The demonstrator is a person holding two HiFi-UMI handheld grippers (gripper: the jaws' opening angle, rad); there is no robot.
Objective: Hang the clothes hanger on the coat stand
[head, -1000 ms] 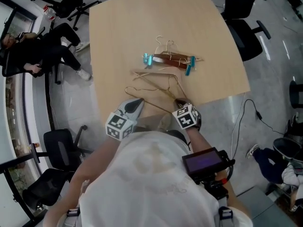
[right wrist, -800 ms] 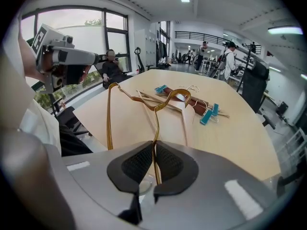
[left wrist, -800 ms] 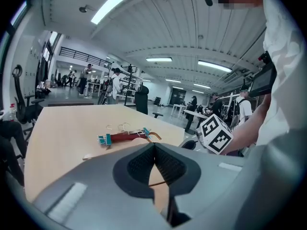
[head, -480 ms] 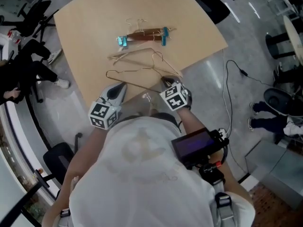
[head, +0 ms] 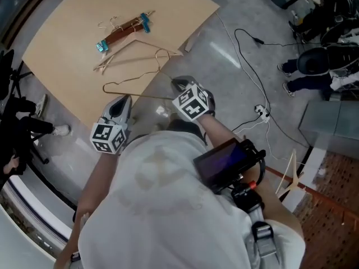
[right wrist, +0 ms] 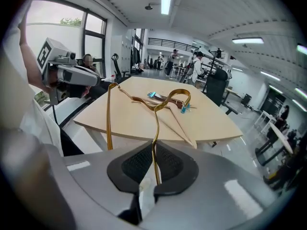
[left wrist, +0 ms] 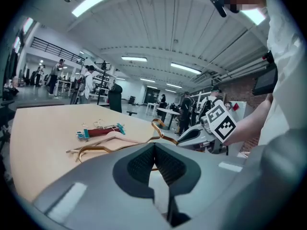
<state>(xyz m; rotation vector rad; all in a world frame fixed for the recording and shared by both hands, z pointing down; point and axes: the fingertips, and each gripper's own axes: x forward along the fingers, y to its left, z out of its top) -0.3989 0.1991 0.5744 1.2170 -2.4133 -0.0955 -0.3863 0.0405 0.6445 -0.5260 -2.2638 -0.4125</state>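
A gold wire hanger hangs in the air over the near edge of the table. My right gripper is shut on its thin wire. In the right gripper view the wire runs up from between the closed pads of that gripper to the hook. My left gripper is beside the hanger's left bend. In the left gripper view its pads meet with nothing between them, and the hanger lies beyond them. I see no coat stand that I can be sure of.
On the table lie a pale wooden hanger and a brown hanger with teal clips. Cables trail over the grey floor at the right. Thin pale wooden poles stand at lower right. Office chairs stand around the table.
The head view has swung to the right, so the table now sits at the upper left. The gold hanger has come off the tabletop with my right gripper. Both grippers stay shut.
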